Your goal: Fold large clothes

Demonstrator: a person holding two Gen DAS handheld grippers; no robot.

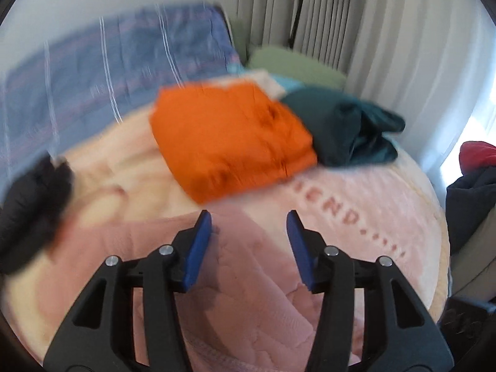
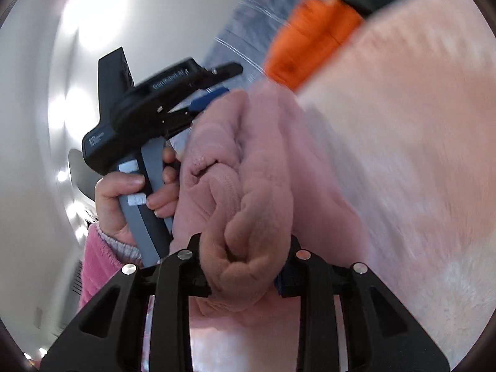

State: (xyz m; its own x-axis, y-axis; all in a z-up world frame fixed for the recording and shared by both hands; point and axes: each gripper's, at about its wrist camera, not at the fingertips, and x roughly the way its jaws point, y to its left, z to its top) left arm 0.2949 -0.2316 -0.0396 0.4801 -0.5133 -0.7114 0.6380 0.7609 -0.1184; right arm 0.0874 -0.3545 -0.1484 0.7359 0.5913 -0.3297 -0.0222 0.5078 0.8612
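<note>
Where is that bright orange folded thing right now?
In the left wrist view, the orange folded garment lies on the pink blanket, ahead of the open tongs, touching a dark teal garment on its right.

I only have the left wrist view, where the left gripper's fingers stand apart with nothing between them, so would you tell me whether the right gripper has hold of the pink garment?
Observer: Yes. The right gripper is shut on a bunched fold of the pink garment.
Operator: Thank you. Is the left gripper anywhere near that fold?
Observer: In the right wrist view the left gripper sits just beyond the bunched fabric, its blue fingertip at the fabric's edge.
Operator: And what is holding that gripper?
Observer: A hand wrapped round its grey handle, with a pink sleeve at the wrist.
</note>
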